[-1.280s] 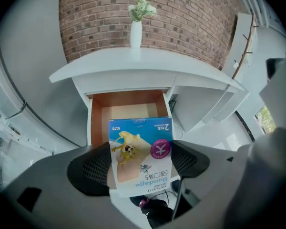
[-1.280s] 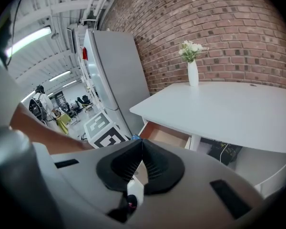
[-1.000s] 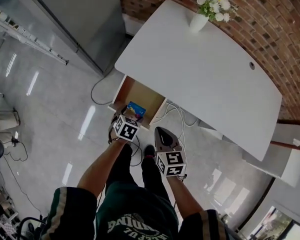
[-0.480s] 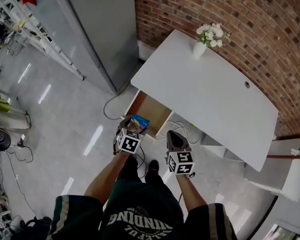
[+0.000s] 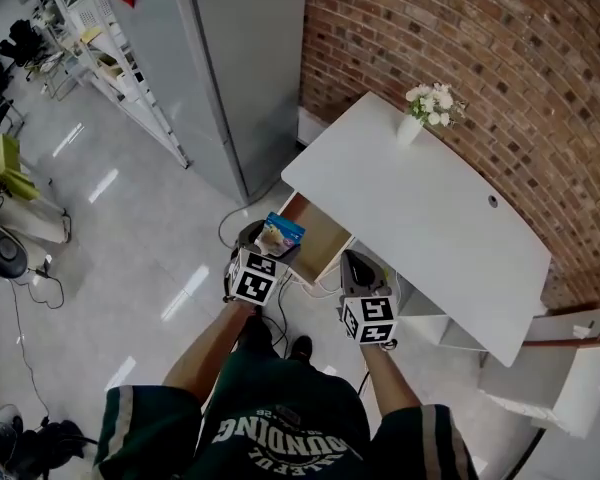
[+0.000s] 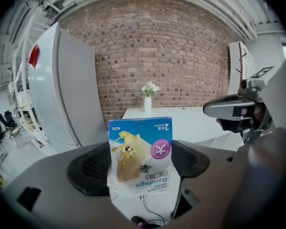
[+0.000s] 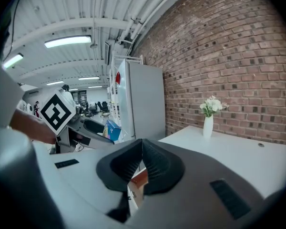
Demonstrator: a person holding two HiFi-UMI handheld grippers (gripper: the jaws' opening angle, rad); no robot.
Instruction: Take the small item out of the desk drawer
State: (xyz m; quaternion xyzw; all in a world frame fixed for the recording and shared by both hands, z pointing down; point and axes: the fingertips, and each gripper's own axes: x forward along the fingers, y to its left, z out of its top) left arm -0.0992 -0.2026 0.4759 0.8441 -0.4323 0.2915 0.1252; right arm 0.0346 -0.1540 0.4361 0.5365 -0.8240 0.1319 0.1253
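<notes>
My left gripper [image 5: 266,246] [image 6: 140,163] is shut on a small blue and yellow bandage box [image 6: 140,155] [image 5: 278,234], held upright in the air in front of the open wooden drawer [image 5: 320,238] of the white desk [image 5: 430,213]. In the right gripper view the box [image 7: 111,130] shows at the left, in the other gripper. My right gripper [image 5: 357,271] [image 7: 142,149] hangs to the right of the left one, below the desk's front edge, its jaws pressed together with nothing between them. A corner of the drawer [image 7: 138,180] shows below those jaws.
A white vase of flowers [image 5: 417,116] stands at the desk's far end by the brick wall [image 5: 500,68]. A grey cabinet [image 5: 245,58] stands left of the desk. Cables [image 5: 232,230] lie on the floor under the drawer. Shelving [image 5: 90,48] is at the far left.
The left gripper has lifted the bandage box up and out of the drawer. My head has moved back, so more of the room shows. The right gripper stays shut beside it.
</notes>
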